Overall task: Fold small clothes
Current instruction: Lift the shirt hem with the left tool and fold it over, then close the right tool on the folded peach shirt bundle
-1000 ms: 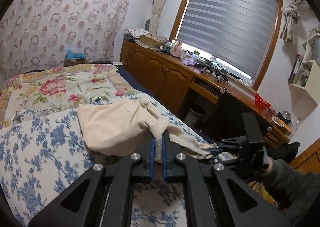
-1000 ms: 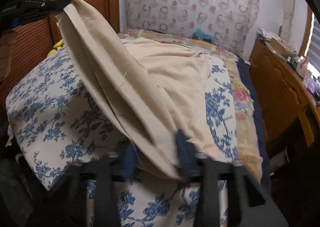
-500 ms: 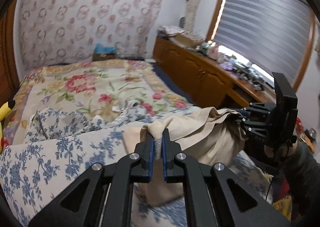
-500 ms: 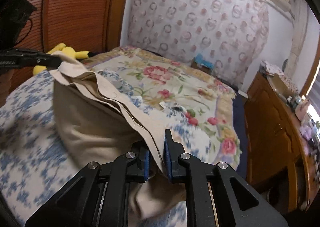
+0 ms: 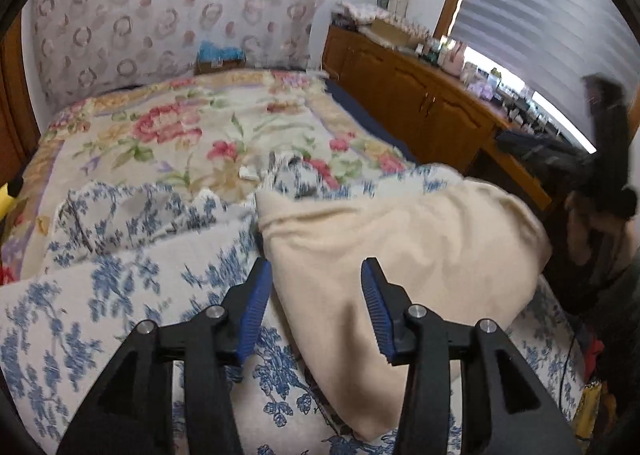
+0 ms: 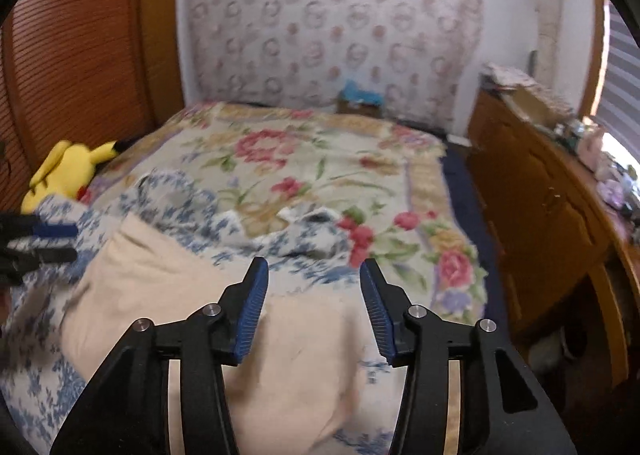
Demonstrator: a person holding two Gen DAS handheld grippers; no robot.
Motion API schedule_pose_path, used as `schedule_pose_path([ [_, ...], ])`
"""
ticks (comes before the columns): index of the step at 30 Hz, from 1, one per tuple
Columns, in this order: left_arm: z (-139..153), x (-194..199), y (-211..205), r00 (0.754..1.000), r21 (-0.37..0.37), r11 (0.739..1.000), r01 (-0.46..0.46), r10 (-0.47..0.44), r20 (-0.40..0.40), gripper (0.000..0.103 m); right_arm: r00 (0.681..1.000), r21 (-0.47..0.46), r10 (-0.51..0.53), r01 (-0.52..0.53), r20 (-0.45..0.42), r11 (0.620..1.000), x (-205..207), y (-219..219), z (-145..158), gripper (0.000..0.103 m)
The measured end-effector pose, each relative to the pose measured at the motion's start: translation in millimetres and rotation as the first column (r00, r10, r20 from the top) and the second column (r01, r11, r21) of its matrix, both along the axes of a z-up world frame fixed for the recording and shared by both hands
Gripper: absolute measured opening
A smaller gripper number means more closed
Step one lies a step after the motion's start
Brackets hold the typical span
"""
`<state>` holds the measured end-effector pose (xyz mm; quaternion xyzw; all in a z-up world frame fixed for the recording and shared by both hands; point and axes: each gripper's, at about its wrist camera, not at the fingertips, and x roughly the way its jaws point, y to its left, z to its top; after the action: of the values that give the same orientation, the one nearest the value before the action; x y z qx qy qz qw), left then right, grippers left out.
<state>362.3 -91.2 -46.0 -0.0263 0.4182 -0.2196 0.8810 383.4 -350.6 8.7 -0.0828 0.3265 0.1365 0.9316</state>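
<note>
Two grippers, both w/ jaws spread wide, nothing held. Left gripper (image 5: 316,287) hangs over the near-left edge of the cream cloth (image 5: 400,247); right gripper (image 6: 310,287) over the cloth's (image 6: 248,319) mid-right part. Cloth lies folded on the blue-print sheet (image 5: 120,295), at the near end of the bed. Beyond cloth: rumpled blue-print fabric, then floral quilt (image 6: 320,163). Yellow plush (image 6: 64,171) far-left of cloth, by the wood panel. Cabinet (image 6: 540,191) right of cloth; blue item (image 6: 360,91) at the far wall.
</note>
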Motion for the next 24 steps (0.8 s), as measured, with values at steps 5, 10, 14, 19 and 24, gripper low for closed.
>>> schedule_pose_path([
  [5, -21, 2, -9, 0.998, 0.021, 1.0, 0.015, -0.014, -0.056, 0.045, 0.998, 0.047, 0.018, -0.015, -0.058, 0.999, -23, -13, 0, 0.056],
  [10, -32, 2, -15, 0.997, 0.042, 0.999, 0.024, -0.021, -0.073, 0.045, 0.985, 0.101, 0.052, -0.035, -0.164, 0.994, -55, -29, -19, 0.056],
  [14, -34, 1, -15, 0.998, 0.042, 0.999, 0.028, -0.025, -0.062, 0.046, 0.975, 0.109, 0.049, -0.026, -0.218, 0.994, -79, -41, -31, 0.055],
  [19, -35, -1, -16, 0.999, 0.052, 0.998, 0.036, -0.034, -0.038, 0.047, 0.964, 0.1, 0.094, -0.071, -0.249, 0.992, -98, -31, -42, 0.044],
  [24, -36, -1, -16, 0.999, 0.056, 0.998, 0.035, -0.033, -0.027, 0.048, 0.95, 0.068, 0.148, -0.135, -0.274, 0.989, -91, -12, -61, 0.013],
])
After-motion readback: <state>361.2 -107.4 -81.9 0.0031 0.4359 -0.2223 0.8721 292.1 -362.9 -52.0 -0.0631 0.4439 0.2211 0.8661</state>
